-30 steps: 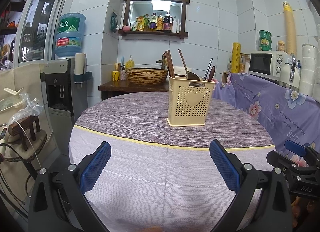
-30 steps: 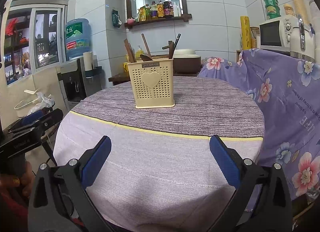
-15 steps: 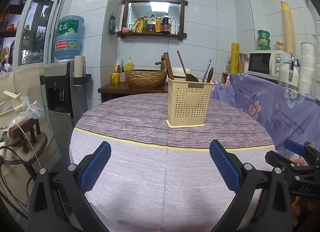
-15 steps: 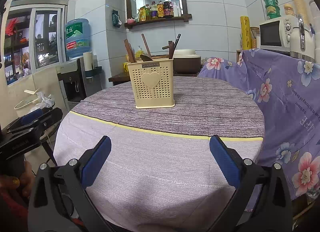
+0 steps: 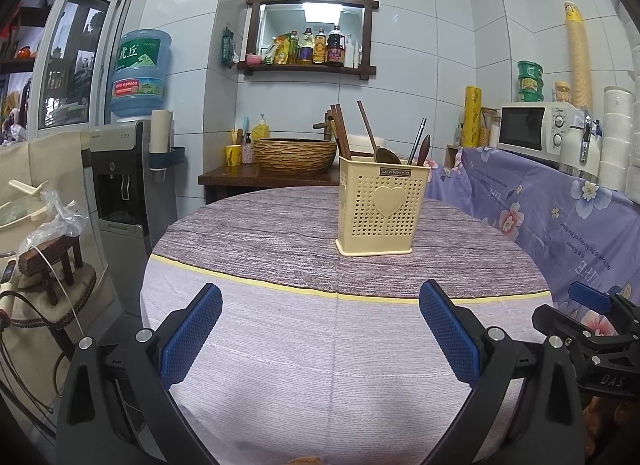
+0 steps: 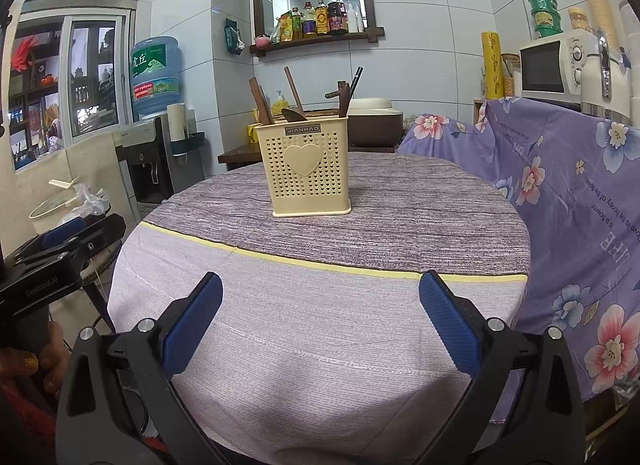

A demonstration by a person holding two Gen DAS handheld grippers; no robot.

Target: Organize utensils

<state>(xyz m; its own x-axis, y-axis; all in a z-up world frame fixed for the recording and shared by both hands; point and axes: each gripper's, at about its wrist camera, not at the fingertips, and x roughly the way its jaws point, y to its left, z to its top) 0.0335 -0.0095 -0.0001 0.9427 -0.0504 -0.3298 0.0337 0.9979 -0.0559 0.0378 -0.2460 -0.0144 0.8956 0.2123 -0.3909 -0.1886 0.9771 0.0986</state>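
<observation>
A cream perforated utensil holder (image 5: 380, 209) with a heart on its front stands upright on the round table (image 5: 320, 345), toward the far side; it also shows in the right wrist view (image 6: 306, 171). Wooden chopsticks (image 5: 340, 131), a wooden spoon (image 5: 372, 137) and dark utensils (image 5: 420, 143) stick out of it. My left gripper (image 5: 320, 329) is open and empty, over the near part of the table. My right gripper (image 6: 320, 321) is open and empty, also near the front edge. Each gripper shows at the edge of the other's view.
The table wears a purple and lilac cloth with a yellow stripe (image 5: 344, 295). A floral purple cover (image 5: 560, 217) drapes a counter on the right with a microwave (image 5: 532, 129). A water dispenser (image 5: 128, 169) stands left. A woven basin (image 5: 296, 153) sits on a side table behind.
The left gripper has tilted slightly, so the holder sits a little lower in its view. The right gripper has barely moved. Both stay open and empty.
</observation>
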